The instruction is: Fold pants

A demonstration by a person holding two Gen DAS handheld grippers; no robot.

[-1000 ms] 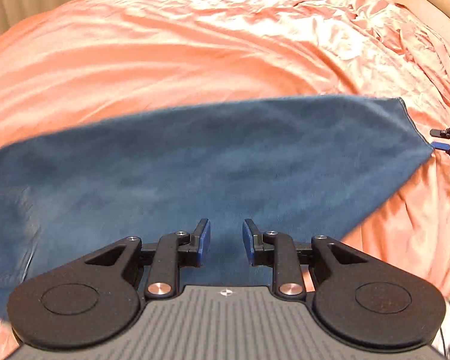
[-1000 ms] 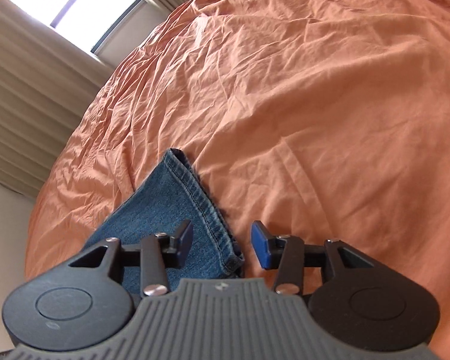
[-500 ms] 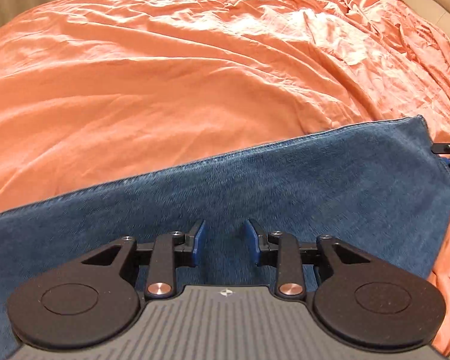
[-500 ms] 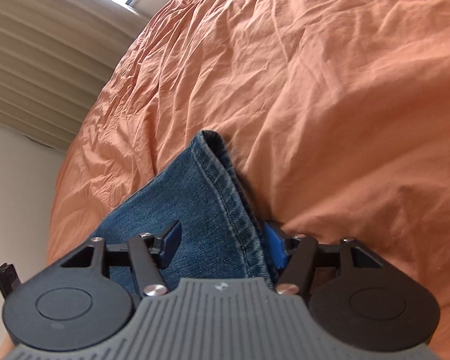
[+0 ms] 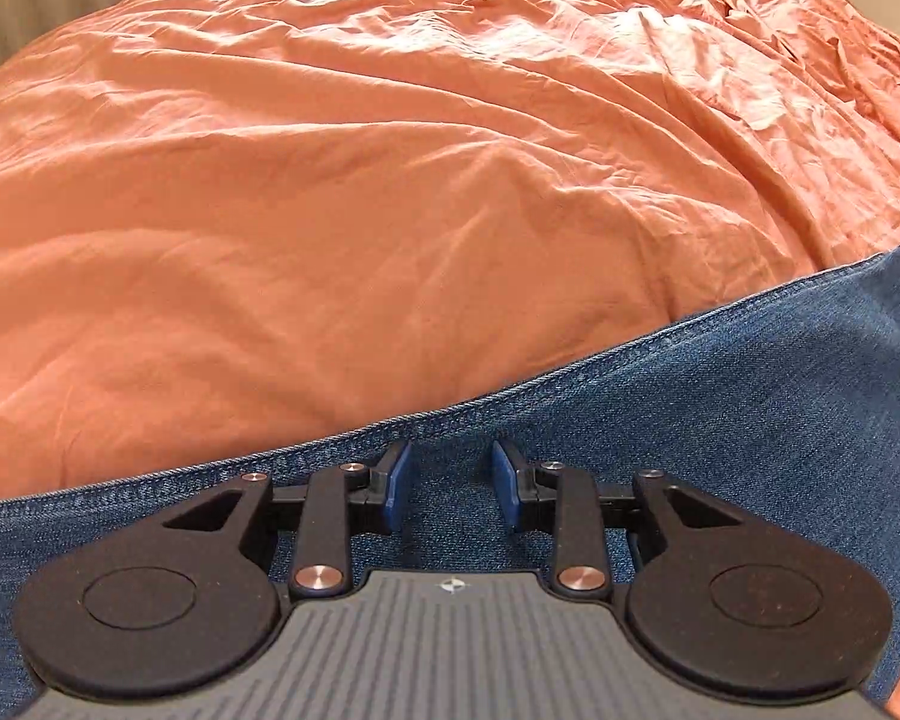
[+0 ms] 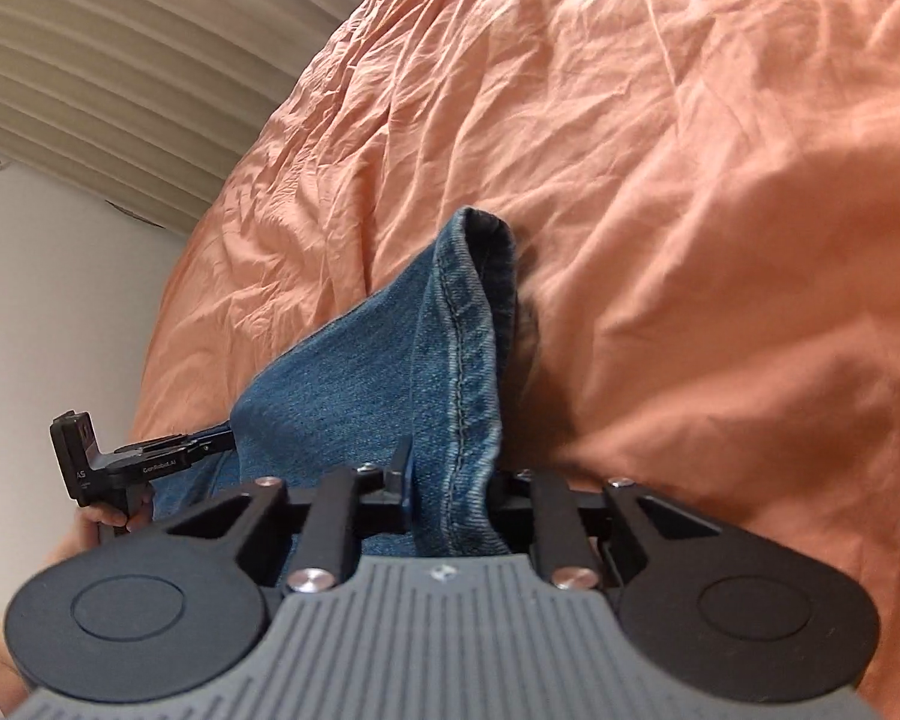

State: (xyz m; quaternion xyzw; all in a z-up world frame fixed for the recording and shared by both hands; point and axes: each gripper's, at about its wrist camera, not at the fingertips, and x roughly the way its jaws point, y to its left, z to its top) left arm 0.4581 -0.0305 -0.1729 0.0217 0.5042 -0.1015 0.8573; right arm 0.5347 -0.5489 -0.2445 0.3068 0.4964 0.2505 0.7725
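Left wrist view: the left claw [image 5: 450,483] is hovering with its jaws apart, gripping nothing, over the blue jeans [image 5: 720,420], which are lying across the orange bedsheet [image 5: 360,210] from 8 to 3 o'clock.

Right wrist view: the right claw [image 6: 453,489], having just been closing, is clamping the jeans' hem [image 6: 468,372]; the hem is rising toward 12 o'clock. The other gripper's body is sitting at 9 o'clock.

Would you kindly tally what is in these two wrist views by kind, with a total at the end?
Blue jeans: 1
Orange bedsheet: 1
Grippers: 2, left gripper, right gripper
Beige curtain: 1
Total: 5
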